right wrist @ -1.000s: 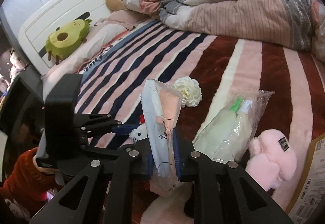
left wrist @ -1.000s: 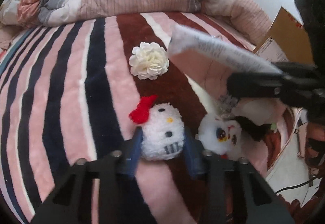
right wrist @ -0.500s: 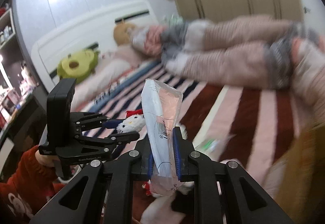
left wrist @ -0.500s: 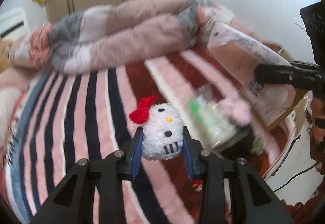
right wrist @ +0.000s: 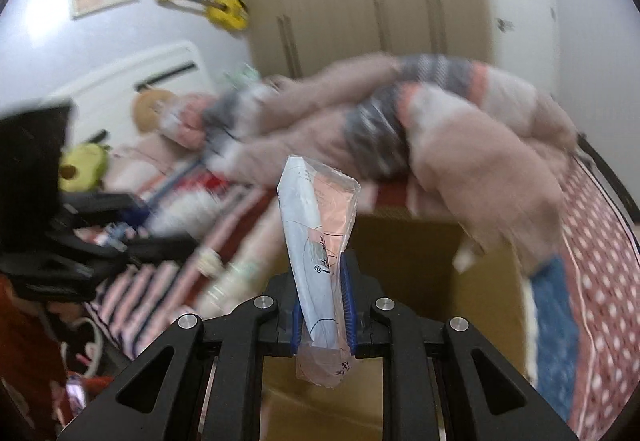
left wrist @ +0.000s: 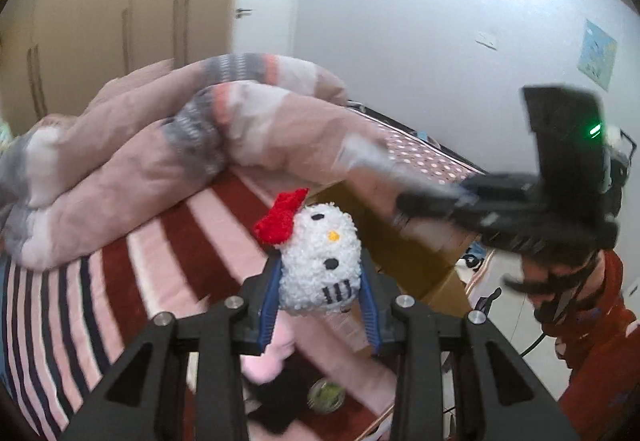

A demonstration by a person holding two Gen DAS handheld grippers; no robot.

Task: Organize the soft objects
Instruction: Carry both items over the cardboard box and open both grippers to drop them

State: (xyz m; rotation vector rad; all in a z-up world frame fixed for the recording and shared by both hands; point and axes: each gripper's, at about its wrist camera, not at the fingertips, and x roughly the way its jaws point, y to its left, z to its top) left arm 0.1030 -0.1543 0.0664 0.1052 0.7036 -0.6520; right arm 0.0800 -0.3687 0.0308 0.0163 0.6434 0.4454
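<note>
Ahead of and below our right fingers (right wrist: 322,305), clenched on the upright plastic packet (right wrist: 316,241), lies the cardboard box (right wrist: 420,261); left fingers (left wrist: 319,293) grip the cat plush (left wrist: 320,265).

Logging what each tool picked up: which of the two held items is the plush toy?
The left tool holds it: a white fuzzy cat head with a red bow. The right tool grips a flat plastic packet instead.

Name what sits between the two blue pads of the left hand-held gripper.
In the left wrist view, the white fluffy cat plush with a red bow sits clamped between the blue pads of the left hand-held gripper, raised above the striped blanket.
</note>
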